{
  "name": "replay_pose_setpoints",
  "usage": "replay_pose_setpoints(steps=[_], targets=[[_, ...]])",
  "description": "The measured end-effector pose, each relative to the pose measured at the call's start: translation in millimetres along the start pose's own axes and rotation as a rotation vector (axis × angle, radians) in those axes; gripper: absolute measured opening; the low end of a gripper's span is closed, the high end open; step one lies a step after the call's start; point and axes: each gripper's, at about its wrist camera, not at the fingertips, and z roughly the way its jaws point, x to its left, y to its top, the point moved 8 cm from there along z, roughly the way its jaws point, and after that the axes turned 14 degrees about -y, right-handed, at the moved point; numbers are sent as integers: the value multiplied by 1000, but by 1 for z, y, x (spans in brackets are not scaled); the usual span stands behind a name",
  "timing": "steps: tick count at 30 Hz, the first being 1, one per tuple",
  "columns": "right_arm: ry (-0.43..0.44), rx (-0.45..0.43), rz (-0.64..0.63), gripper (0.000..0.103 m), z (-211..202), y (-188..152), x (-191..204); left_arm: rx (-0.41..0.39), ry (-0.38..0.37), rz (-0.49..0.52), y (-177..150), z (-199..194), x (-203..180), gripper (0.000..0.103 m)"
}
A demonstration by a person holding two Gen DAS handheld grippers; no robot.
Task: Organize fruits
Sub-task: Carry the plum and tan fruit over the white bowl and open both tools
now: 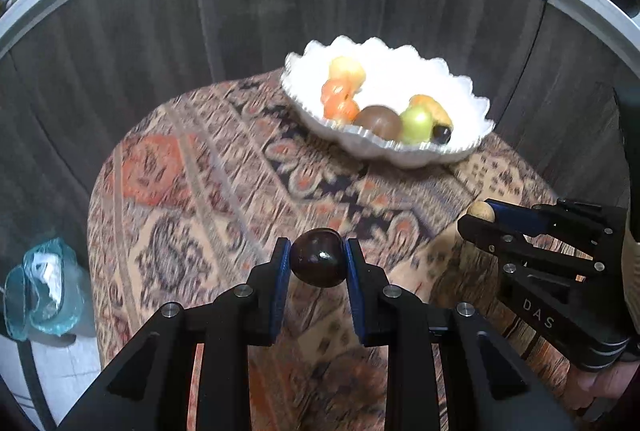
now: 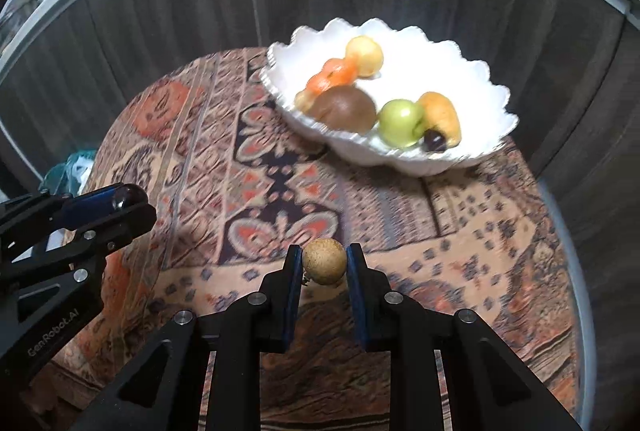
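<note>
My left gripper (image 1: pixel 317 258) is shut on a dark purple plum (image 1: pixel 318 257), held above the patterned tablecloth. My right gripper (image 2: pixel 324 262) is shut on a small tan round fruit (image 2: pixel 324 261); it also shows in the left wrist view (image 1: pixel 481 211). The white scalloped bowl (image 1: pixel 460 87) (image 2: pixel 472 79) stands at the far side of the table, ahead of both grippers. It holds several fruits: a brown one (image 2: pixel 344 109), a green apple (image 2: pixel 400 122), orange ones (image 2: pixel 332 75) and a small dark one (image 2: pixel 434 141).
The round table has a patterned cloth (image 1: pixel 208 167) (image 2: pixel 208 135). Dark wood panels (image 1: pixel 120 43) curve behind it. A bluish plastic bag (image 1: pixel 40 287) lies off the table's left edge. The left gripper shows at the left of the right wrist view (image 2: pixel 128 201).
</note>
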Motion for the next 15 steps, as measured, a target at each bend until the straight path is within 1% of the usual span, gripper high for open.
replay_pose_setpoints(steps=[6, 10, 15], targets=[[-32, -43, 35, 24, -2, 31, -29, -24, -40, 22, 40, 11, -14, 27], [-51, -70, 53, 24, -2, 54, -47, -38, -50, 39, 61, 19, -22, 27], [-79, -102, 66, 24, 0, 83, -66, -54, -57, 64, 95, 34, -26, 27]])
